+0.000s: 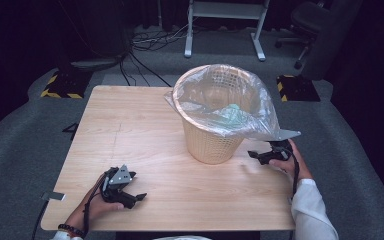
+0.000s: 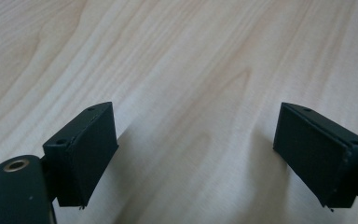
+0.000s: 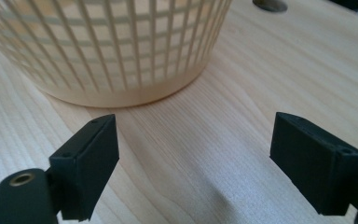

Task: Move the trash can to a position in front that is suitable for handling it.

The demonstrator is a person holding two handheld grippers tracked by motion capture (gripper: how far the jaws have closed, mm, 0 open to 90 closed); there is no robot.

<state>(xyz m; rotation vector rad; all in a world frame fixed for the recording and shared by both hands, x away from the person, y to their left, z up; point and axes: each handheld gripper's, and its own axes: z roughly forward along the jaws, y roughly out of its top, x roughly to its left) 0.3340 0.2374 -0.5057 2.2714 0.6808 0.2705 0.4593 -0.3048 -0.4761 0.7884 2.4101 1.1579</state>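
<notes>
currently your left gripper [image 1: 139, 196] at lower left and right gripper [image 1: 251, 154] beside the basket [image 1: 212, 142] at centre right both stand empty, jaws apart. likely light, stiff; liner [image 1: 260, 107] thin, slippery, so take its bunched edge.

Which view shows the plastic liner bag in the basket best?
The high view: the clear liner bag is seen whole there, draped over the rim of the lattice basket with something greenish inside. The right gripper view gives just the basket's lower wall beyond open jaws; the left gripper view looks at bare table.
</notes>
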